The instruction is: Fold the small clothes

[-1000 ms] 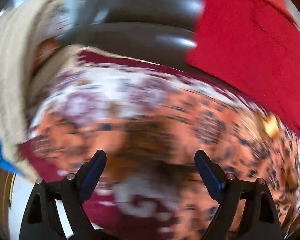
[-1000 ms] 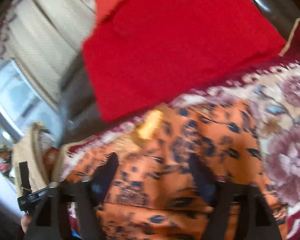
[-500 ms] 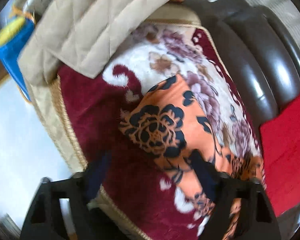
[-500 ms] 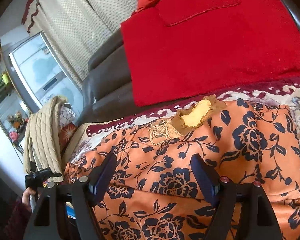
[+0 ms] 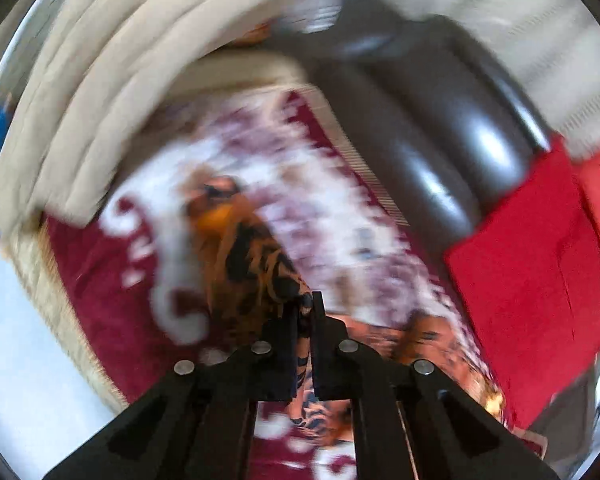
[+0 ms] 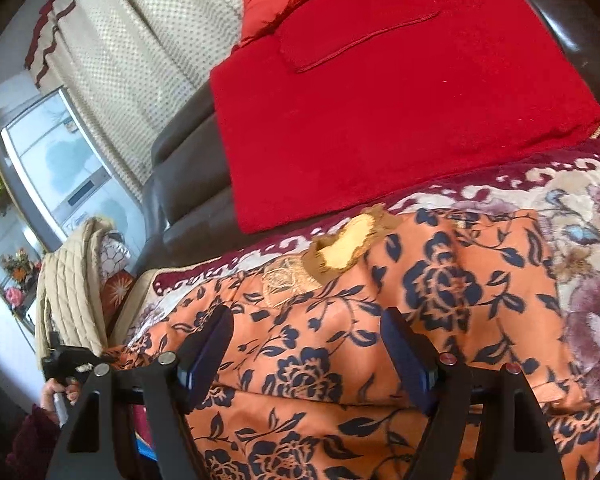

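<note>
Orange floral garment spread on a patterned blanket

The left hand-held gripper [image 5: 307, 320] is clenched on a fold of the orange floral garment [image 6: 400, 320], while the right hand-held gripper [image 6: 306, 344] hovers above the cloth, jaws spread wide, beside a red cushion [image 6: 380, 100].

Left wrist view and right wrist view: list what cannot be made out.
- Left wrist view: motion blur smears the rug pattern and the orange dress.
- Left gripper: the cloth pinched inside hides between the fingers.
- Right wrist view: the right gripper covers the dress's lower part.
</note>
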